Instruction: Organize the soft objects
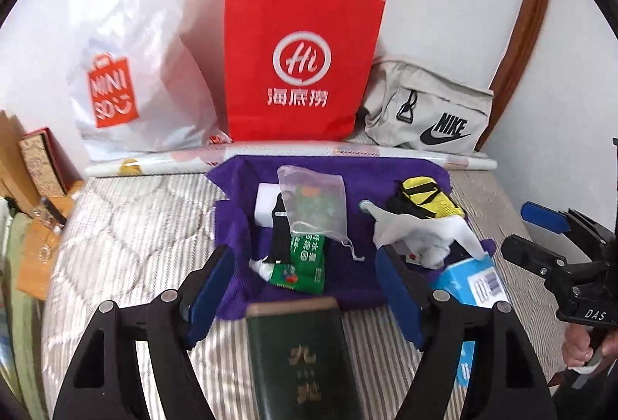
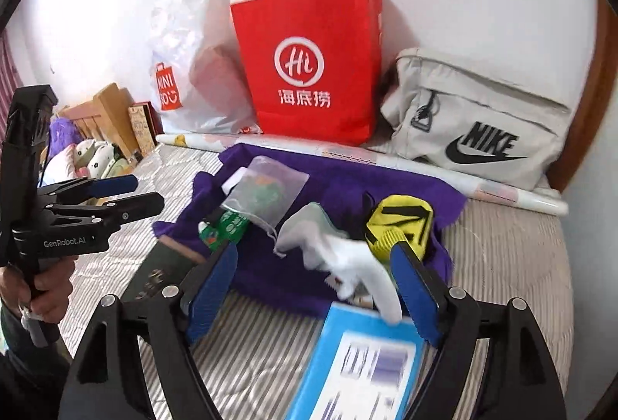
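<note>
Holding both jaws open and empty, your left gripper [image 1: 305, 288] and right gripper [image 2: 314, 288] hang over the purple cloth [image 1: 347, 180] at the bed's [image 1: 127, 227] far edge.

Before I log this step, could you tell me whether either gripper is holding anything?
Nothing is held: the left gripper and right gripper are both open above the purple cloth.

Purple cloth [image 1: 347, 288], striped mattress [image 1: 127, 227]

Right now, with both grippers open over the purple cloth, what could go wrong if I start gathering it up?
The mesh drawstring pouch and green packet lie loose on the purple cloth, so they may slide off. The white sock drapes onto the blue box and could snag. The dark green book overlaps the cloth's near edge.
</note>
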Motion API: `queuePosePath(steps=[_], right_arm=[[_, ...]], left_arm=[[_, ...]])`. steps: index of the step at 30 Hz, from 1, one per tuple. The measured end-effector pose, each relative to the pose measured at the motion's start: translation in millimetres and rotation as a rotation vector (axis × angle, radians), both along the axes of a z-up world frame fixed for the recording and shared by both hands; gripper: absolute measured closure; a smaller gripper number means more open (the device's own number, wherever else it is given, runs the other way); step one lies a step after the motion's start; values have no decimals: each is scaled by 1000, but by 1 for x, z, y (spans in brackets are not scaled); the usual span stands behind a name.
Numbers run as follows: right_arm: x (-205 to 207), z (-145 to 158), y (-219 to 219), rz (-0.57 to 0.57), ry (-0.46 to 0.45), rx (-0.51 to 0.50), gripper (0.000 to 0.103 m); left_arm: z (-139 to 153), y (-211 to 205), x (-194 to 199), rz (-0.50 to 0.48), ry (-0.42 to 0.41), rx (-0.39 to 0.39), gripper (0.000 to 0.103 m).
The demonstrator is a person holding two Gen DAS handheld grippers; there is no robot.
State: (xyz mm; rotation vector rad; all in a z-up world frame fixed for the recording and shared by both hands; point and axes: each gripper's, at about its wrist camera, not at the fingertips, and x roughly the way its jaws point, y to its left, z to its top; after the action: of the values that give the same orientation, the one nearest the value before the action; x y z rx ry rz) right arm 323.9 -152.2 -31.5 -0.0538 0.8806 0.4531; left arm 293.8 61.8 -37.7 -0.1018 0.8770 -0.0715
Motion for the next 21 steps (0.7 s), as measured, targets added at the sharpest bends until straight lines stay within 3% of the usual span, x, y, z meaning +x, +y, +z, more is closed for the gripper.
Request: queuePosePath(steps=[3,8,21], right_arm=[[-27,16,-5,-31,-28,0,22],[-81,41,-18,-77,-108,19,8],[-187,63,-51,-177,-132,96,6]], left_arm=[[17,-7,-28,-5,-40,-1,21],[35,-17,-72,3,-73,-15,16],[55,-38,-181,64,-129,12,15]])
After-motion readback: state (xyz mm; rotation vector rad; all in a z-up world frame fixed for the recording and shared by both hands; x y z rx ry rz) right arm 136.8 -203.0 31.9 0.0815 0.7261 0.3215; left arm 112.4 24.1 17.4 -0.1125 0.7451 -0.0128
